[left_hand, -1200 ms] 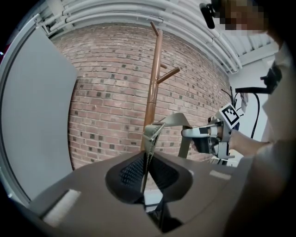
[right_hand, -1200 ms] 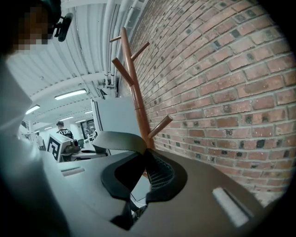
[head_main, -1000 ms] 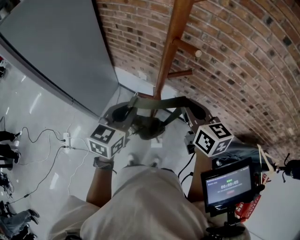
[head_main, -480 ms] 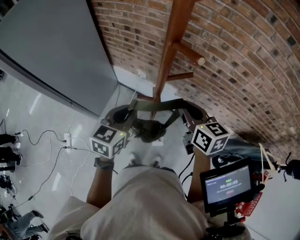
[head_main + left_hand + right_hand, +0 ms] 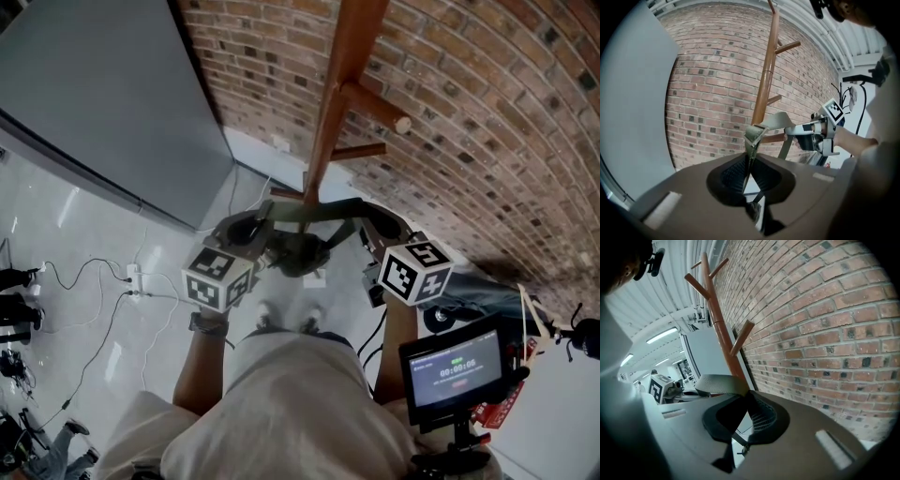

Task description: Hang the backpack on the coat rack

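Observation:
A dark olive backpack (image 5: 298, 255) hangs below its taut grab strap (image 5: 314, 208), stretched between my two grippers. The left gripper (image 5: 251, 232) is shut on the strap's left end (image 5: 751, 140). The right gripper (image 5: 384, 228) is shut on its right end (image 5: 723, 383). The wooden coat rack (image 5: 336, 103) stands against the brick wall just beyond the strap, with pegs (image 5: 378, 105) jutting right. In the left gripper view the strap loop (image 5: 777, 121) lies close to a low peg (image 5: 772, 138); I cannot tell whether they touch.
A grey panel (image 5: 94, 94) stands at the left. Cables (image 5: 94, 309) run over the white floor. A small monitor on a stand (image 5: 455, 367) sits at the lower right. The brick wall (image 5: 487, 122) is close behind the rack.
Both grippers have sunk a little with the strap and backpack, staying beside the rack's pole. Both grips are unchanged.

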Demonstrator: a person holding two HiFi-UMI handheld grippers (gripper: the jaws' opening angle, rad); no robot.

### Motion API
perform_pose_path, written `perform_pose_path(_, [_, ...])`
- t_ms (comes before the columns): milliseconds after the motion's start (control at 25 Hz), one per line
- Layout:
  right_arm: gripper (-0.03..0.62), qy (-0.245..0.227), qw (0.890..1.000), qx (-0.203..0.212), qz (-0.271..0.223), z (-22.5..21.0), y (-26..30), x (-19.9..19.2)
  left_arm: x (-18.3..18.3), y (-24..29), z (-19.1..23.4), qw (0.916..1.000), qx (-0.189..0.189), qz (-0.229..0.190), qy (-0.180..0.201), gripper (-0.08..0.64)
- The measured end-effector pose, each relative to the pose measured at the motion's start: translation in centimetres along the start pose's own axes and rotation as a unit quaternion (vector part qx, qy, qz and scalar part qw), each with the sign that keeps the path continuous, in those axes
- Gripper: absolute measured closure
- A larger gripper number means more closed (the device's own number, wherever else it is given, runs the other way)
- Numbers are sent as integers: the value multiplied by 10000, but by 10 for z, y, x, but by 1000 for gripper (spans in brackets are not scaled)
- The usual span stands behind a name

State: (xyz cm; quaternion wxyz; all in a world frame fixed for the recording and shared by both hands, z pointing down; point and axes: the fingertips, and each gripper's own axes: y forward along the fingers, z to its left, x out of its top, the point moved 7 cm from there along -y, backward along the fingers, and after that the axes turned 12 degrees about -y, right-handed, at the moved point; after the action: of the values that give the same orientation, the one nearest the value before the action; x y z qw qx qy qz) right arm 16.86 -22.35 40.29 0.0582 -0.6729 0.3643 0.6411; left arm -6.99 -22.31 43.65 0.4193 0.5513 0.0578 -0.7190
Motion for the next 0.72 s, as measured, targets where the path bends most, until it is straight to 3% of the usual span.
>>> perform_pose_path(720, [583,340,9990,98,282,-13,22,-22,-21,25,13,9992,79,269,-290,541])
